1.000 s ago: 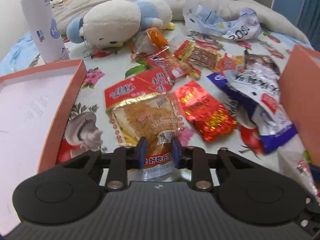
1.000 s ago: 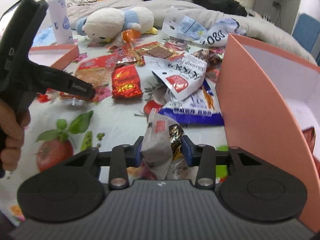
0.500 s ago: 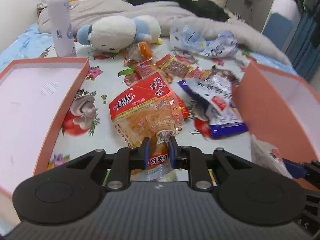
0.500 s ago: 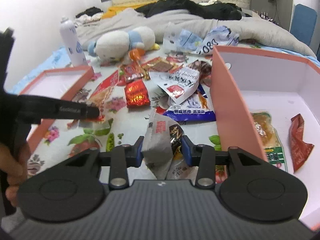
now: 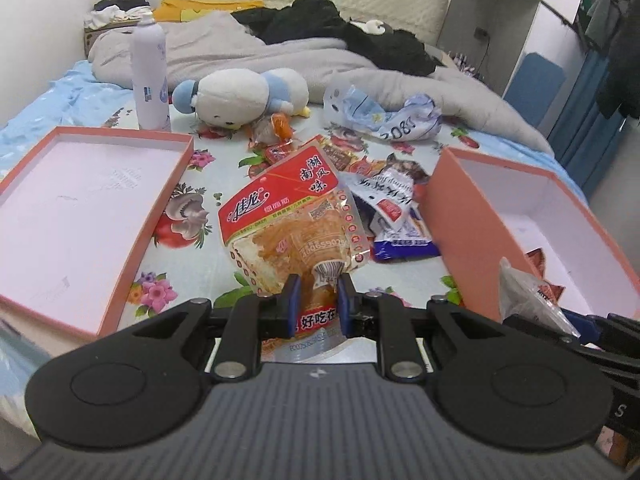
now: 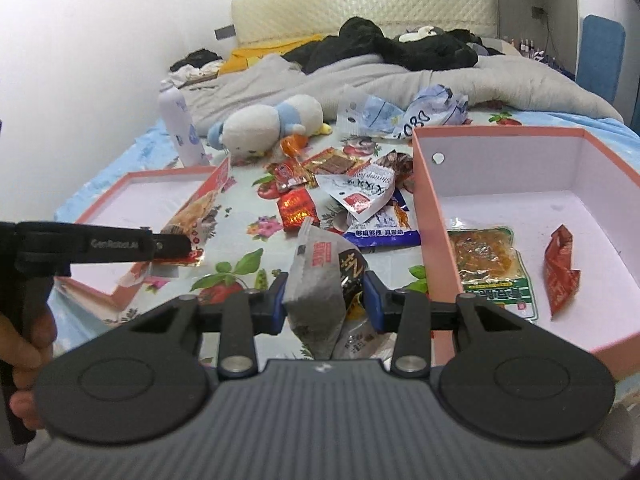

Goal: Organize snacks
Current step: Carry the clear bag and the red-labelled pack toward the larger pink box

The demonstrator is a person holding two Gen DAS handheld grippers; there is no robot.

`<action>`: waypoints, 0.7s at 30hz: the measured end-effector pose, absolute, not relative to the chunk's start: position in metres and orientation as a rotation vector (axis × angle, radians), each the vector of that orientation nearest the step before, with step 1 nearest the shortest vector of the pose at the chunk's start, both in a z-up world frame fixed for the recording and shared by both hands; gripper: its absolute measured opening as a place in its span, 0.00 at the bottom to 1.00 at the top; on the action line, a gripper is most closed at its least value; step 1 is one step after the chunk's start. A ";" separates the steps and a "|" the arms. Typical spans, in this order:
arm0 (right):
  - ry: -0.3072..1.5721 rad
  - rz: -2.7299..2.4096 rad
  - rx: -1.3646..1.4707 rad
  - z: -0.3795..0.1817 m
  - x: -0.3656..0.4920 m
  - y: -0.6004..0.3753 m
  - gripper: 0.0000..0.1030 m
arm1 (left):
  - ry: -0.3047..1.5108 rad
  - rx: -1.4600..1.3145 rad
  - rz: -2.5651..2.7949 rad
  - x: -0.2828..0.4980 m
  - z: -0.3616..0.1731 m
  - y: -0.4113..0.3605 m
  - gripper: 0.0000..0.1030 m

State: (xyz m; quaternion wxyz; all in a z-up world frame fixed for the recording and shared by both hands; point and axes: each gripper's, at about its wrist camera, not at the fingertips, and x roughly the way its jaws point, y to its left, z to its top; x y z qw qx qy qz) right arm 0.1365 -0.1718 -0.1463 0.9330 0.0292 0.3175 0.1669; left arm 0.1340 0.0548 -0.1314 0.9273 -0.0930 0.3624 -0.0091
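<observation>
The left gripper has its blue pads pinched narrowly on the lower edge of the red-topped snack packet, which hangs lifted above the flowered sheet, to the left of the deep pink box; the packet's bottom strip is hidden behind the gripper body. The right gripper stands about half open, its pads pressed on both sides of a grey and black snack bag, held just left of the deep pink box's near wall; the bag's lower end is cut off behind the gripper.

Inside the deep pink box lie a clear packet with a green label and a crumpled red wrapper; in the left wrist view most of that floor is hidden by the box's wall. Left of the box a loose heap of snacks overlaps so that single packets are hard to tell apart; a white and blue bag lies on top. Farther left sits the shallow pink lid, its near corner cut off. Beyond the box are a plush toy, a white bottle and a crumpled blue-white bag. A hand on the left gripper's handle shows only partly at the right wrist view's edge.
</observation>
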 end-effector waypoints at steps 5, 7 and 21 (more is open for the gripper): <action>0.633 0.341 0.059 -0.135 0.120 -0.180 0.40 | 0.727 -0.202 -0.048 0.110 -0.117 0.044 0.21; 0.634 0.334 0.064 -0.133 0.112 -0.185 0.40 | 0.729 -0.204 -0.046 0.102 -0.114 0.039 0.21; 0.607 0.204 0.087 -0.123 0.077 -0.236 0.40 | 0.734 -0.217 -0.167 0.074 -0.095 -0.013 0.21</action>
